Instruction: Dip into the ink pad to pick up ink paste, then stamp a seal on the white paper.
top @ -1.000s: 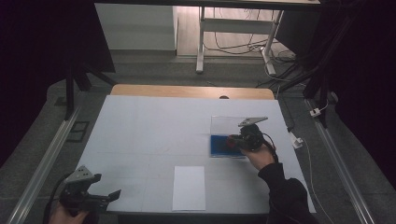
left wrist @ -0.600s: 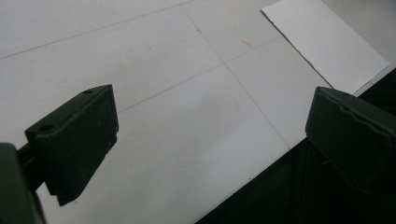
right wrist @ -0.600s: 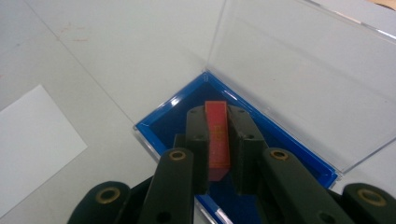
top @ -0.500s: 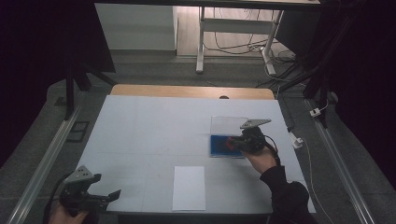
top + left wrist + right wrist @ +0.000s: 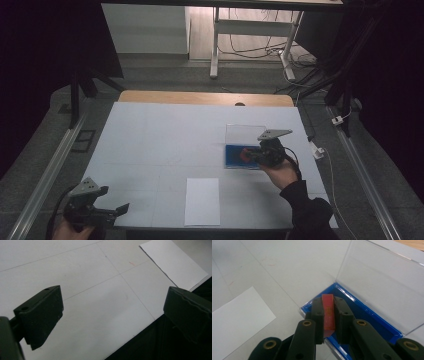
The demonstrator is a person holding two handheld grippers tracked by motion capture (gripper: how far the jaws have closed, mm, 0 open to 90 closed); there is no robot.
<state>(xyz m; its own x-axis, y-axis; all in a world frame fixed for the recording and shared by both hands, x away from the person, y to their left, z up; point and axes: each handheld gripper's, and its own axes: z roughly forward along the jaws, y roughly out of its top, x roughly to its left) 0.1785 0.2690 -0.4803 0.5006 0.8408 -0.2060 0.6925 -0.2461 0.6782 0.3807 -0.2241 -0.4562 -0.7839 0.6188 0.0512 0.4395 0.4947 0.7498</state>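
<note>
I have the right tongs (image 5: 328,315) clamped on one red block (image 5: 328,312), held edge-up over the blue tray (image 5: 372,315) of the clear-lidded case, so it can go in or out flat, I judge. The lid (image 5: 384,282) stands upright, leaving access. My left tongs (image 5: 112,315) gape wide, empty, parked at the near worktop (image 5: 160,140) edge. One white sheet (image 5: 202,200) lies between.

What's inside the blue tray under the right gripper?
The right gripper is shut on a flat red piece standing on edge over the blue tray. The bare blue floor shows beside it; the jaws cover the floor beneath.
</note>
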